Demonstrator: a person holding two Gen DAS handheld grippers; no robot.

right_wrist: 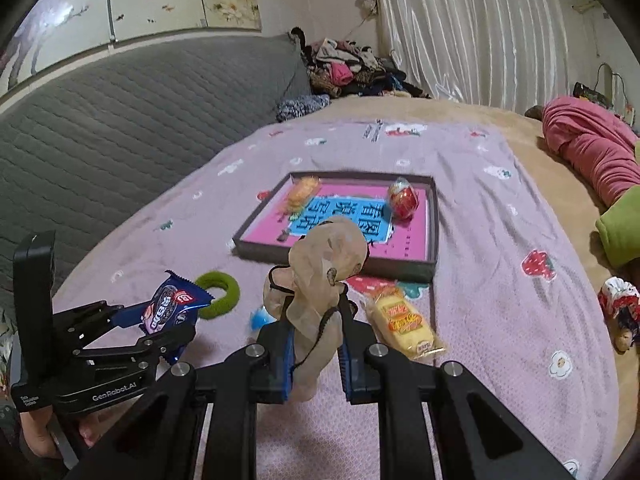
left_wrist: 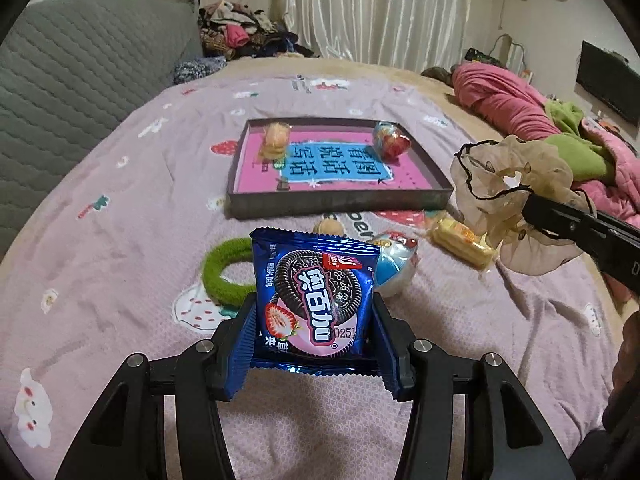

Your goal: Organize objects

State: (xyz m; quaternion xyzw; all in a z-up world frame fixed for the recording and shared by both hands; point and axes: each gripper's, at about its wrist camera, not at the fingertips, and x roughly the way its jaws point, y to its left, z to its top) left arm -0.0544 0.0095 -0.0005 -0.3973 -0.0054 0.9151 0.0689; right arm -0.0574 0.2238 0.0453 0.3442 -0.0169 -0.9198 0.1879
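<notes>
My left gripper (left_wrist: 314, 312) is shut on a blue Oreo packet (left_wrist: 316, 296), held upright above the bed; the right wrist view shows that gripper (right_wrist: 160, 328) and the packet (right_wrist: 172, 304) at the lower left. My right gripper (right_wrist: 316, 320) is shut on a sheer beige scrunchie (right_wrist: 328, 256) with black trim, which also shows at the right (left_wrist: 500, 176). Ahead lies a dark shallow tray (left_wrist: 340, 202) (right_wrist: 400, 268) with a pink and blue sheet inside. It holds a wrapped bun (left_wrist: 274, 140) and a red foil egg (left_wrist: 391, 140).
On the lilac bedspread before the tray lie a green hair ring (left_wrist: 224, 276), a blue and white capsule ball (left_wrist: 396, 268) and a yellow snack packet (left_wrist: 460, 240). A grey quilted headboard (left_wrist: 80, 80) is at left, a clothes pile (left_wrist: 244, 36) behind, pink bedding (left_wrist: 508, 100) right.
</notes>
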